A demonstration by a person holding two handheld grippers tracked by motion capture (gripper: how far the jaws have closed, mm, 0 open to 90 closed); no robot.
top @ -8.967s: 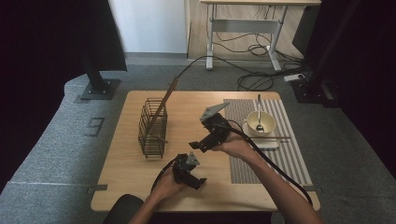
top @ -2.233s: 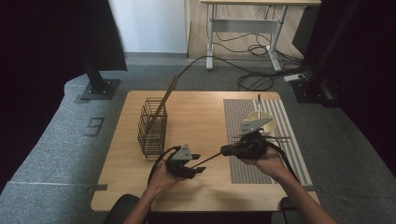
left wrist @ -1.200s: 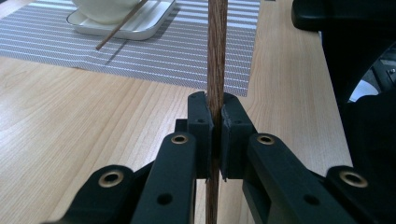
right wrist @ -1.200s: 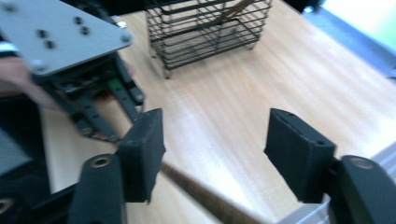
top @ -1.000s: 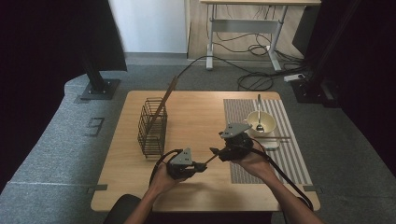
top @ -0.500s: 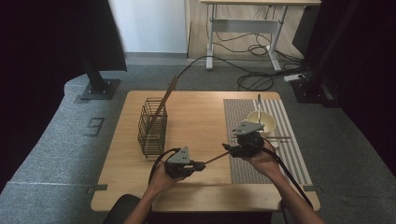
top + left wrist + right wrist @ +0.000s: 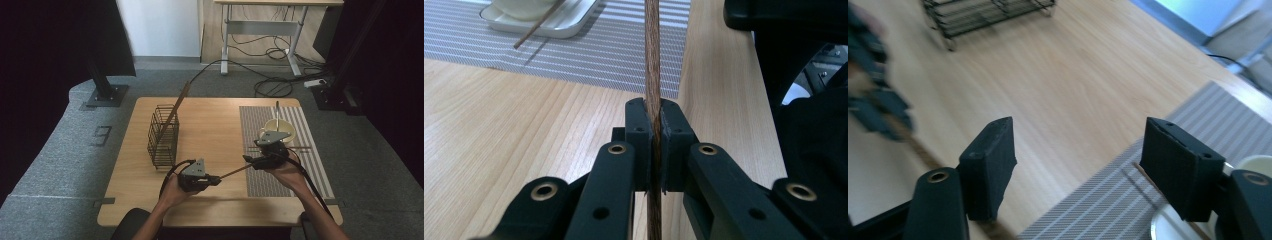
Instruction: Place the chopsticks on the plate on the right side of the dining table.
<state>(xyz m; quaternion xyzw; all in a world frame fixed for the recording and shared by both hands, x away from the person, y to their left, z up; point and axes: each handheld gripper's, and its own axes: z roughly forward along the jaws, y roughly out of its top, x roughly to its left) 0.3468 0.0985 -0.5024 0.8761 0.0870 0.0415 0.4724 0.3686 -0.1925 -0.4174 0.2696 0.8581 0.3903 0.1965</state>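
Wooden table [image 7: 215,125]: thin brown chopstick [image 7: 652,60] pinched in left fingers [image 7: 639,127]; right fingers [image 7: 990,162] apart, empty.

In my left gripper view the chopstick [image 7: 652,60] runs off the top and bottom edges, so I can't see either end. My right gripper view blurs my left gripper [image 7: 875,107] at the frame's left edge; the basket [image 7: 983,12] is cropped at the top.

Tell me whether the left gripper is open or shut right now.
Shut. In the left gripper view, the left gripper has both jaws pressed against a thin wooden stick running between them.
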